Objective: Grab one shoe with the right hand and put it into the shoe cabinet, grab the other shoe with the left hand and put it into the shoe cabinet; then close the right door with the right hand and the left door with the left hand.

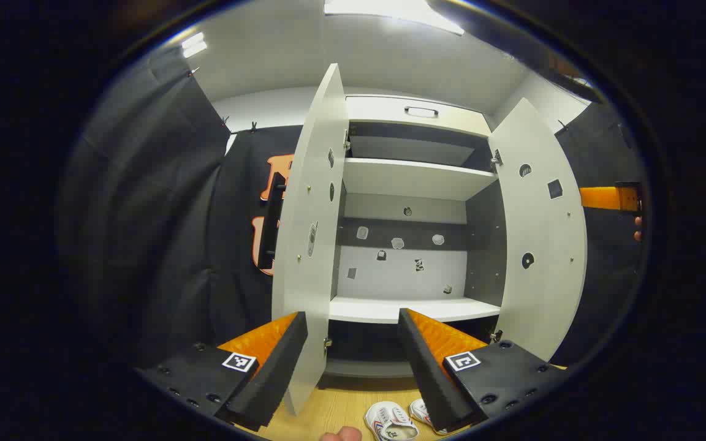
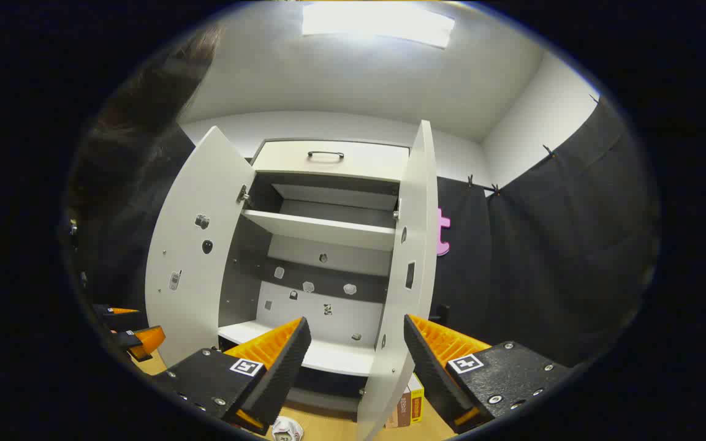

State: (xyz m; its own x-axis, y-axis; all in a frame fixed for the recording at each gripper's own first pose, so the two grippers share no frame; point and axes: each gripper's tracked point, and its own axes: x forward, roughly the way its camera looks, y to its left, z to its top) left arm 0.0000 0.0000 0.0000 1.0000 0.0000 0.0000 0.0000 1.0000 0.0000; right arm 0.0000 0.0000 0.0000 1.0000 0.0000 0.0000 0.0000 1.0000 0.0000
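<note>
While both of our grippers hang wide open with nothing between the fingers, the shoes wait on the floor below them. Our left gripper [image 1: 353, 355] faces the open shoe cabinet [image 1: 414, 177] head-on, its fingers framing the lower shelf [image 1: 402, 309], and just under its right finger, at the bottom of the left gripper view, lie the two white shoes [image 1: 393, 422] side by side on the wooden floor [image 1: 334, 407]. Their long axes seem to run toward the cabinet, though only part of each shows. Our right gripper [image 2: 353, 361] points at the edge of the right door [image 2: 411, 269], which stands swung out, as does the left door [image 1: 307, 233]. A bit of one white shoe [image 2: 287, 430] peeks in at the very bottom of the right gripper view, below its left finger, near a small box [image 2: 408, 401] standing by the door's foot. We judge that nothing has been grabbed yet: the shelves look bare, so the first move is a downward tilt and reach. The shoes sit below and slightly inward of each gripper, so neither hand looks clearly nearer
</note>
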